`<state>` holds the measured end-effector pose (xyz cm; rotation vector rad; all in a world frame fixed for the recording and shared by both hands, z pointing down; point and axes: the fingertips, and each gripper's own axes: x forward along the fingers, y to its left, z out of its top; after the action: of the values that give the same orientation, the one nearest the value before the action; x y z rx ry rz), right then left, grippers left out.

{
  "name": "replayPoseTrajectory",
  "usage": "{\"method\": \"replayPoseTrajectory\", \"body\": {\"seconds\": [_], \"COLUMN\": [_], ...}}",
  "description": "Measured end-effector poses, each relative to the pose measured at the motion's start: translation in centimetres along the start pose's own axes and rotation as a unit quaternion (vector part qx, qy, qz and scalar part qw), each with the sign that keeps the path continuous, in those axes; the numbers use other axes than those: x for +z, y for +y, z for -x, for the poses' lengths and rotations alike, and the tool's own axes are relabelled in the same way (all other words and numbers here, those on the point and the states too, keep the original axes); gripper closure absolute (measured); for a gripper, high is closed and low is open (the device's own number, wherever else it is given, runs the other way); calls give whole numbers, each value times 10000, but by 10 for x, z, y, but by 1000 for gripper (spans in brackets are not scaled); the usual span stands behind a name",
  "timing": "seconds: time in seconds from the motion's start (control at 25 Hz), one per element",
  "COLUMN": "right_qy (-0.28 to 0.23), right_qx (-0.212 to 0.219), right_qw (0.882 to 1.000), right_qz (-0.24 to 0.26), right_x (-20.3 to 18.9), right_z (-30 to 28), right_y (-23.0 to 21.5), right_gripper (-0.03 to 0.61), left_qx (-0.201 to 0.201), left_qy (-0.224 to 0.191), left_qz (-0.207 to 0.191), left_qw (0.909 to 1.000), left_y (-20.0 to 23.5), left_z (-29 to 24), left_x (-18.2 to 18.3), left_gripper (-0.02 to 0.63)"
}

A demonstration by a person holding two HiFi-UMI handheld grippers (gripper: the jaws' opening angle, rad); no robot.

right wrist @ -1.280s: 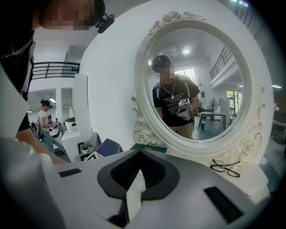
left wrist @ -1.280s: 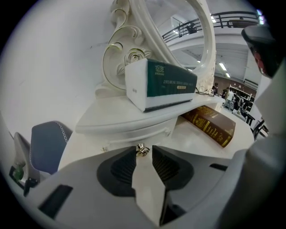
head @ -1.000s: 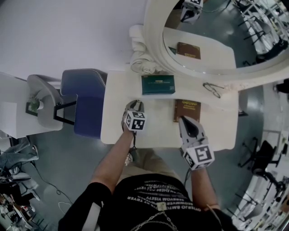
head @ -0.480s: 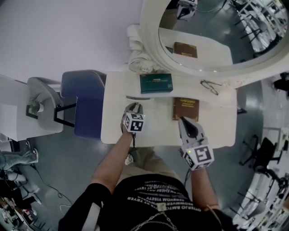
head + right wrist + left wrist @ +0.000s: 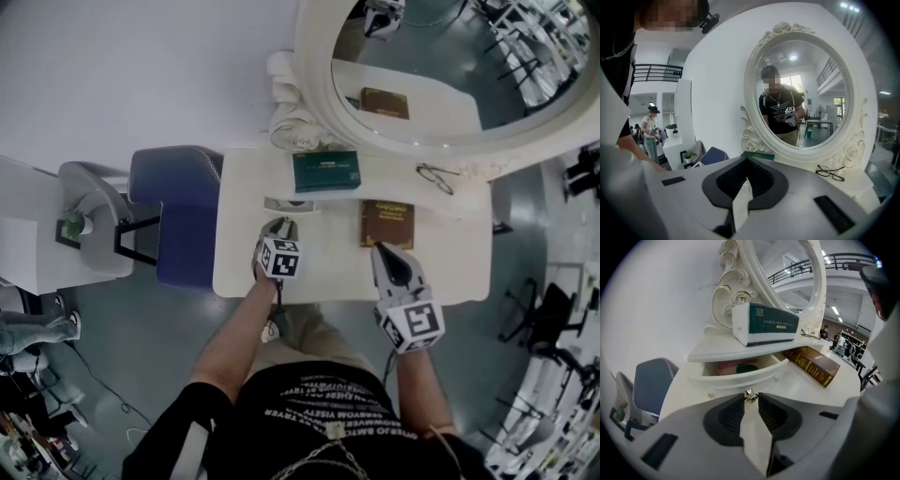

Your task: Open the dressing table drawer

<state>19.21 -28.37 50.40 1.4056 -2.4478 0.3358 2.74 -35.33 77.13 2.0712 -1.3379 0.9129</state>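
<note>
One small white curved-front wooden drawer (image 5: 740, 375), partly out under the raised shelf at the white tabletop's (image 5: 450, 277) back edge, is pinched by its tiny silvery metal knob (image 5: 750, 395) in the left gripper (image 5: 750, 400), judged light but slippery there, the right gripper (image 5: 746, 178) closed, empty.

Creamy white dressing table (image 5: 239, 272) with a matching white carved mirror frame (image 5: 314, 94). Its drawer (image 5: 740, 377) is white, with pink and dark green showing inside, and its knob (image 5: 750, 396) is a shiny pale metal colour. The box (image 5: 326, 172) is dark teal with a white end. The book (image 5: 387, 225) is brown with gold lettering. The chair (image 5: 173, 220) is blue-grey. The left gripper (image 5: 279, 225) and right gripper (image 5: 379, 249) are pale grey, each bearing black-and-white square markers.
</note>
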Motion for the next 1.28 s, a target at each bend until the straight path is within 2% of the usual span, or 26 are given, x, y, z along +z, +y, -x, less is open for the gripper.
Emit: {"method": "replayPoseTrajectory", "body": {"seconds": [1.0, 1.28], "right_qy": [-70, -125], "right_qx": [70, 124], "right_qw": [9999, 9998], "right_qz": [30, 42], "right_x": [2, 4], "right_z": [7, 11], "right_y": [21, 26], "right_gripper": [575, 575], "left_qx": [-66, -10], "left_qy": [102, -85], "left_qz": [-59, -123], "left_qw": [9999, 9999], "left_y": [-14, -11], "left_z": [17, 23], "left_x": [-26, -24], "left_gripper": [520, 500]}}
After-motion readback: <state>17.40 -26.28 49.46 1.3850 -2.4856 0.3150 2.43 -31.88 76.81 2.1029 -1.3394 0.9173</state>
